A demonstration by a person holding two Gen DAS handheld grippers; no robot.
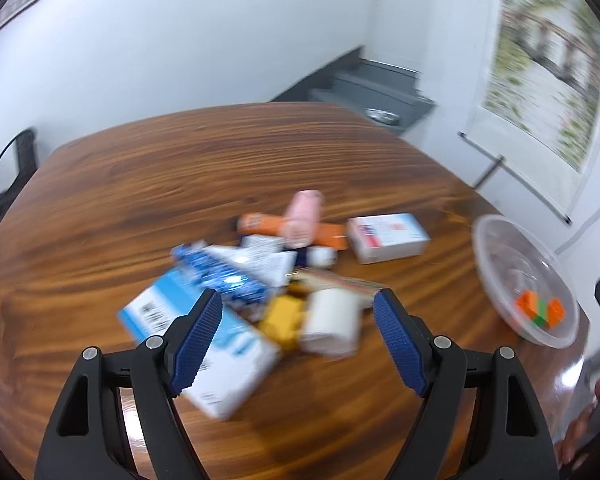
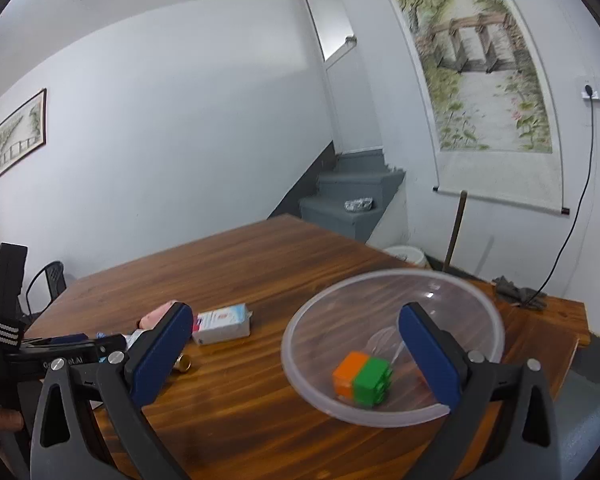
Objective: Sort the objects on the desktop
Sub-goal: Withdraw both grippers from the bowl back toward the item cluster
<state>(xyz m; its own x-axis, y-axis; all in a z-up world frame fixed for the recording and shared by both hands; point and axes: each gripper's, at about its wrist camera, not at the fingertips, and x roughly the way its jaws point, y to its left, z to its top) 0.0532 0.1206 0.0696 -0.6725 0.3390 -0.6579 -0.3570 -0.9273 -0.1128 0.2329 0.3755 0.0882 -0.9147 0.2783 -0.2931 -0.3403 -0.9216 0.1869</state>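
A blurred pile lies on the wooden table (image 1: 180,184): a blue and white box (image 1: 236,360), a shiny blue packet (image 1: 220,272), a yellow object (image 1: 284,320), a white roll (image 1: 334,326), a pink roll (image 1: 304,216) over an orange tube (image 1: 260,224), and a white box (image 1: 388,238). My left gripper (image 1: 298,332) hovers open just over the near side of the pile, holding nothing. A clear plastic bowl (image 2: 300,344) holds an orange and green block (image 2: 362,378). My right gripper (image 2: 296,352) stands wide open over the bowl's near rim, empty.
The bowl (image 1: 496,256) sits at the table's right side in the left wrist view. A small brass piece (image 2: 183,363) lies near the white box (image 2: 222,324). The left gripper's body (image 2: 52,354) and a hand show at the far left. Grey stairs (image 2: 352,196) rise behind the table.
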